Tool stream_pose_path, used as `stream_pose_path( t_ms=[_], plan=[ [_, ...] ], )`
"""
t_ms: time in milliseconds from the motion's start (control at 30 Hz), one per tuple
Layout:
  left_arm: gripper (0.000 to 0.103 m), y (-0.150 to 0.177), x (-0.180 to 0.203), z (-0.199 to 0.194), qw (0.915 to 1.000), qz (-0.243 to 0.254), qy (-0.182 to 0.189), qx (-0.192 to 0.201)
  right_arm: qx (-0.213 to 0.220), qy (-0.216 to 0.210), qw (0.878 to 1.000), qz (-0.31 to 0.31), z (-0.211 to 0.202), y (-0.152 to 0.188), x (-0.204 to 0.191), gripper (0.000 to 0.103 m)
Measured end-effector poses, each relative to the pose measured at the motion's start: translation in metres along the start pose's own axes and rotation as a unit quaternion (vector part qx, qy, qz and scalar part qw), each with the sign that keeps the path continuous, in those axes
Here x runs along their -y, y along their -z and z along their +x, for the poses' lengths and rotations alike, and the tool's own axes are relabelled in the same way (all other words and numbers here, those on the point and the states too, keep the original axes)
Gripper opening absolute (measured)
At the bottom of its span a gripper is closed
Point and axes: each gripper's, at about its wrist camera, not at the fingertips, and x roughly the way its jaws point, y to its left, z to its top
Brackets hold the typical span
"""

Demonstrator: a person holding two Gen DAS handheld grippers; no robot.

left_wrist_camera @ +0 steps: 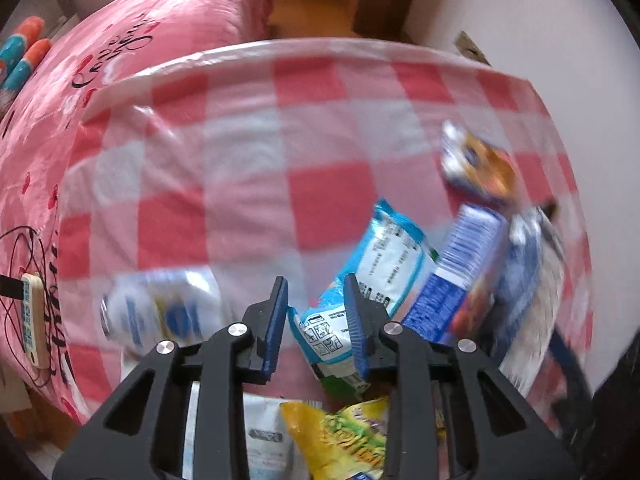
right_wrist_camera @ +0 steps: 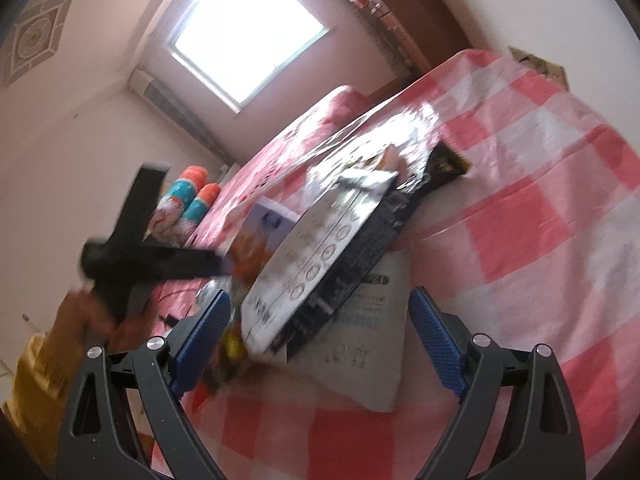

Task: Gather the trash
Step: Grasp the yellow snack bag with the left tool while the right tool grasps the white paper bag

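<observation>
Item: blue-and-white snack wrapper, lying on the red-checked surface at lower centre of my left view. Long axis runs diagonally, lower left to upper right, the torn end nearest my camera. My left tongs stand narrowly apart, straddling its lower end; I cannot tell if the pads press it.

Adjacent: blue carton to its right, yellow packet below, blurred white bottle at left.

Item: silver-and-black pouch, centre of my right view, slanting upward right atop a white bag. My right tongs gape wide, holding nothing.
</observation>
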Motion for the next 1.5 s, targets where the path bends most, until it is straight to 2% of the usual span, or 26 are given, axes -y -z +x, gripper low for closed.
stream_pose_path(
  t_ms=[133, 200, 300, 367, 533, 633, 800, 900, 967, 1167, 1367, 1500],
  plan=[
    [0.022, 0.038, 0.016, -0.008, 0.9994, 0.025, 0.022, -0.007, 0.014, 0.012, 1.000, 0.017, -0.009, -0.007, 0.014, 0.090],
    [0.022, 0.052, 0.023, -0.012, 0.9988, 0.037, 0.031, -0.010, 0.023, 0.021, 0.999, 0.019, -0.015, -0.010, 0.018, 0.090],
    [0.022, 0.068, 0.030, -0.017, 0.9963, 0.049, 0.066, -0.023, 0.032, 0.036, 0.999, 0.018, -0.024, -0.012, 0.023, 0.090],
    [0.025, 0.067, 0.029, -0.024, 0.9961, 0.058, 0.065, -0.014, 0.035, 0.042, 0.998, 0.015, -0.026, -0.013, 0.024, 0.090],
    [0.052, 0.039, 0.040, -0.054, 0.9948, 0.075, 0.040, 0.057, 0.043, 0.061, 0.997, -0.016, -0.031, -0.009, 0.013, 0.090],
    [0.061, 0.012, 0.059, -0.057, 0.9908, 0.089, 0.043, 0.093, 0.049, 0.067, 0.996, -0.025, -0.033, -0.007, 0.006, 0.090],
    [0.074, -0.033, 0.100, -0.031, 0.9878, 0.105, 0.058, 0.099, 0.058, 0.069, 0.996, -0.019, -0.040, -0.010, 0.010, 0.090],
    [0.076, -0.048, 0.121, -0.011, 0.9866, 0.126, 0.040, 0.096, 0.061, 0.070, 0.996, -0.011, -0.042, -0.013, 0.016, 0.090],
    [0.076, -0.057, 0.129, 0.003, 0.9861, 0.138, 0.012, 0.092, 0.061, 0.067, 0.996, -0.006, -0.044, -0.015, 0.021, 0.090],
    [0.077, -0.069, 0.136, 0.030, 0.9850, 0.153, -0.017, 0.077, 0.057, 0.059, 0.997, 0.002, -0.046, -0.017, 0.026, 0.090],
    [0.077, -0.076, 0.131, 0.043, 0.9890, 0.134, -0.004, 0.062, 0.050, 0.054, 0.997, -0.009, -0.043, -0.017, 0.022, 0.090],
    [0.067, -0.071, 0.127, 0.042, 0.9893, 0.126, 0.011, 0.071, 0.046, 0.057, 0.997, -0.020, -0.039, -0.015, 0.018, 0.090]
  ],
)
